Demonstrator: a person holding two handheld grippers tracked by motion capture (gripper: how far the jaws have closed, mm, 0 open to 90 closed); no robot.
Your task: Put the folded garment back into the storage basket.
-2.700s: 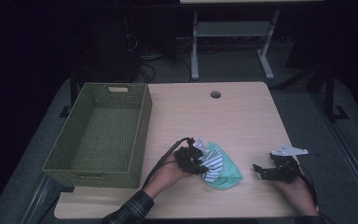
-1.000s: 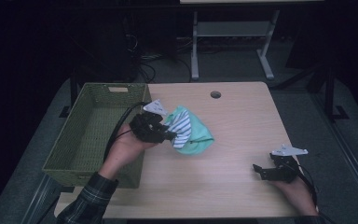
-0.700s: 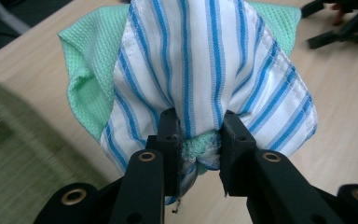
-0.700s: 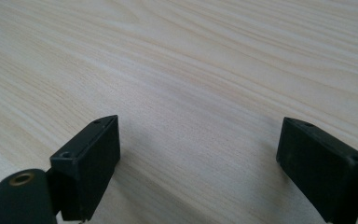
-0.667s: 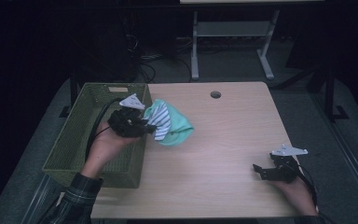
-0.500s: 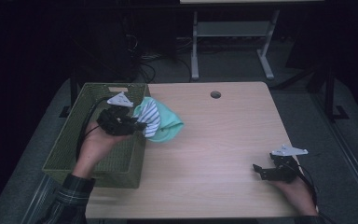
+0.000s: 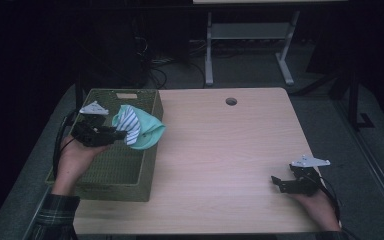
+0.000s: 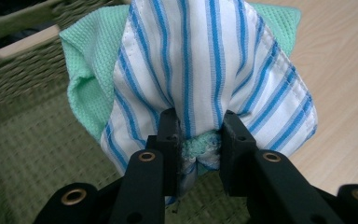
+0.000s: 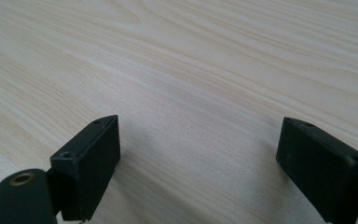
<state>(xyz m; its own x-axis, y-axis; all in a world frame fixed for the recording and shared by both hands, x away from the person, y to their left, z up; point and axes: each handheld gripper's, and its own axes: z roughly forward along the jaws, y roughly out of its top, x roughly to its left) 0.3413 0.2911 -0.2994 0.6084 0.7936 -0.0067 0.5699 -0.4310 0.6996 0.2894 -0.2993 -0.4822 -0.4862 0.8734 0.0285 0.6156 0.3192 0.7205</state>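
A bundle of cloth (image 7: 139, 129), mint green with a blue-and-white striped part, hangs in the air over the right wall of the green woven basket (image 7: 105, 167). My left gripper (image 7: 118, 135) is shut on it, held over the basket's inside. In the left gripper view the striped cloth (image 8: 200, 70) bulges out between the jaws of the left gripper (image 8: 199, 140), with the basket floor (image 8: 32, 154) below. My right gripper (image 7: 278, 182) rests open at the table's front right, its jaws of the right gripper (image 9: 198, 154) wide apart over bare wood.
The wooden table (image 7: 220, 150) has a round cable hole (image 7: 231, 101) near its far edge. The basket stands at the table's left side, partly overhanging. A white desk frame (image 7: 250, 40) and cables lie on the floor beyond.
My left gripper has carried the cloth from the table's front middle up and left, to above the basket. The right gripper has stayed in place.
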